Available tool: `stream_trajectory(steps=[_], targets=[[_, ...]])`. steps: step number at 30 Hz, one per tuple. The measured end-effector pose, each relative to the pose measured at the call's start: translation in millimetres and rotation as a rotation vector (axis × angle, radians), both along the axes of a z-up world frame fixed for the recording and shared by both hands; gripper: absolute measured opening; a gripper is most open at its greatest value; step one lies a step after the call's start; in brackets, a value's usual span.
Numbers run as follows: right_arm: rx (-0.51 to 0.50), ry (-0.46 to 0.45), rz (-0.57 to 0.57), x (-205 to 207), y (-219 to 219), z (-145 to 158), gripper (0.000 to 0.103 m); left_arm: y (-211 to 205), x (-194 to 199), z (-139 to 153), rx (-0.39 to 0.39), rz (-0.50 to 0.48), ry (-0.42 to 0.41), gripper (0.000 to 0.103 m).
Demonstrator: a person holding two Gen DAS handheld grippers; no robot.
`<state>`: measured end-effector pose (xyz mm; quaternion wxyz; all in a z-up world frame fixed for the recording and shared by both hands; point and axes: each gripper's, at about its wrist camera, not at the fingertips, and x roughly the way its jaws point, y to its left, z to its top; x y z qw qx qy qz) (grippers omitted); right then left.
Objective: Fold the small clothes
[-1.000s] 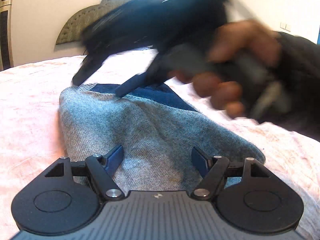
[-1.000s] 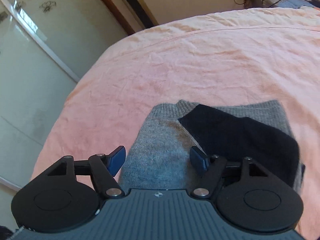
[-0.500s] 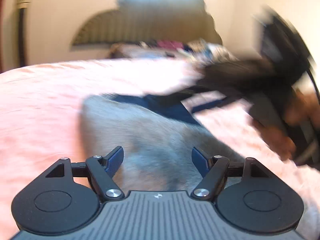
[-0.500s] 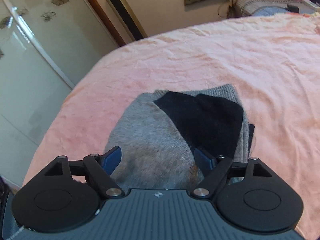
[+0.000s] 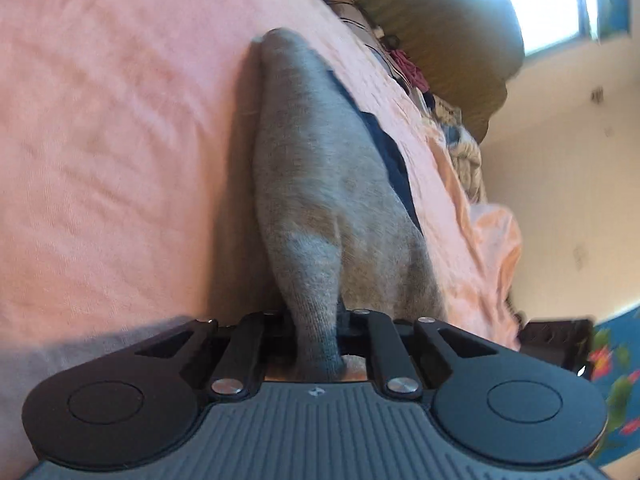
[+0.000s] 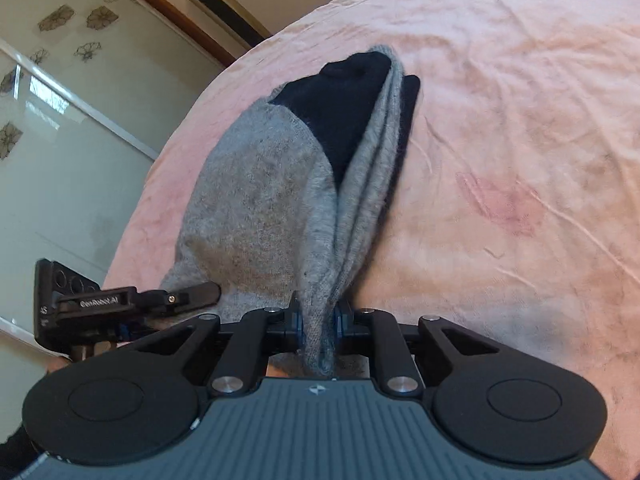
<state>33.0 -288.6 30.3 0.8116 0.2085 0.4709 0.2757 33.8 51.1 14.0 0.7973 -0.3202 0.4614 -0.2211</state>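
One garment on the bed (image 6: 500, 120): a grey knit sweater (image 6: 256, 200) with a navy part (image 6: 340, 100), folded into layers and lying on the pink sheet toward its left edge in the right wrist view. Two grippers, both on the near edge of the sweater. Left gripper (image 5: 316, 344): jaws closing, a grey bunch of the knit pinched between them, fabric pulled up into a ridge that runs away from the camera; this view is rolled, so the bed (image 5: 120, 140) tilts across the picture. Right gripper (image 6: 318, 328): jaws closing, blue pads pressing on a stack of grey layers whose folded edges run up from the jaws toward the navy part. In the right wrist view the left gripper (image 6: 192, 294) comes in from the left edge, one black finger reaching to the grey knit just beside the right one's hold; whether it grips cannot be told from that angle. Around, left to right: a frosted glass sliding door (image 6: 60, 140) with flower decals, a gold-trimmed standing unit (image 6: 216, 4), then open sheet. Left wrist view shows a dark padded headboard (image 5: 440, 40), a heap of mixed clothes (image 5: 440, 120) along the bed's far edge, a bright window (image 5: 540, 0), a cream wall. Nothing lies on the sweater itself.
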Motion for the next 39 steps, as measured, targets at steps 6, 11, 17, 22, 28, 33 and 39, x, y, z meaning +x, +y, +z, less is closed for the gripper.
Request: stream_trajectory(steps=[6,11,17,22,28,33,39], targets=[[-0.020,-0.017,0.020,-23.2,-12.5,-4.1,0.020,-0.2,-31.6,8.8,0.175,-0.092,-0.096,0.017],[0.100,-0.120,-0.098,-21.3,-36.2,30.4,0.056,-5.6,-68.6,50.8,0.386,-0.035,-0.339,0.042],[0.069,-0.138,-0.082,73.0,-1.4,51.7,0.060,-69.8,-47.2,59.8,0.529,-0.189,-0.536,0.059],[-0.122,-0.088,-0.061,142.0,43.6,10.1,0.055,-100.3,-19.0,26.5,0.620,-0.272,-0.537,0.058],[-0.106,-0.097,-0.107,153.4,36.9,0.3,0.029,-109.4,-9.7,22.5,0.669,-0.302,-0.593,0.059],[-0.042,-0.132,-0.121,87.4,10.3,34.7,0.068,-87.3,-42.0,54.3,0.603,-0.241,-0.542,0.059],[-0.138,-0.219,0.046,4.2,28.4,6.5,0.074,-69.1,-48.8,22.8,0.638,-0.228,-0.471,0.064]])
